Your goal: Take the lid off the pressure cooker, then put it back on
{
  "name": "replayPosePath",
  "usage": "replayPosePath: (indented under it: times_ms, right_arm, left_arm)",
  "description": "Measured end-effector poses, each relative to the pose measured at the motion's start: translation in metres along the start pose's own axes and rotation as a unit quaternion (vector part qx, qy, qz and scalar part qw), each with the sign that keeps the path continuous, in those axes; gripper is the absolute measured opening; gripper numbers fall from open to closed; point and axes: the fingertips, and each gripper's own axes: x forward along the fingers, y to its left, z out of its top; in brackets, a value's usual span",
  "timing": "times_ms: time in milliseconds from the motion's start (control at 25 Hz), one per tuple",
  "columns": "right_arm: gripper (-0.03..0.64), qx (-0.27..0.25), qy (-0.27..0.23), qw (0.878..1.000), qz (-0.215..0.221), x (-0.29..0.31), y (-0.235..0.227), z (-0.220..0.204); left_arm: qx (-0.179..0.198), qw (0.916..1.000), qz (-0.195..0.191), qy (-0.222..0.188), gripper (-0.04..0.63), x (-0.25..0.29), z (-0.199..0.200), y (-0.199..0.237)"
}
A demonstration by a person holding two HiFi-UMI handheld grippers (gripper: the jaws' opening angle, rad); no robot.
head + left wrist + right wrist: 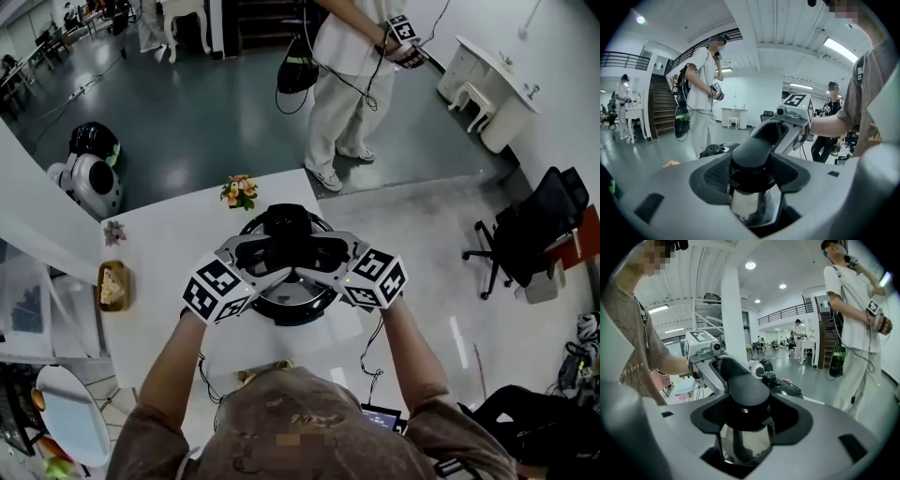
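Note:
The pressure cooker stands on the white table with its black lid on top. My left gripper reaches in from the left and my right gripper from the right, so they face each other across the pot. In the left gripper view, the left gripper has its pads against a black side handle, above the pot's shiny steel wall. The right gripper holds the opposite black handle in the same way. Each view shows the other gripper behind its handle.
On the table sit a small flower pot, a tiny plant and a wooden tray with food. A person in white stands beyond the table's far edge. An office chair is to the right and a white robot to the left.

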Motion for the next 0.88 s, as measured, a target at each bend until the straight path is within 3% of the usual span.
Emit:
replayPosePath:
  times_ms: [480, 680, 880]
  right_arm:
    - [0.268, -0.025, 0.007, 0.998, 0.057, -0.002, -0.002, 0.001]
    - [0.272, -0.037, -0.005, 0.998, 0.043, -0.004, -0.001, 0.003]
    - [0.262, -0.036, -0.047, 0.998, -0.004, -0.019, -0.002, 0.012]
  left_arm:
    - [-0.035, 0.9974, 0.063, -0.003, 0.264, 0.000, 0.002, -0.003]
    - [-0.027, 0.9967, 0.076, -0.008, 0.265, -0.001, 0.002, -0.004]
    - [-0.015, 0.9943, 0.103, -0.027, 0.281, -0.009, 0.009, -0.011]
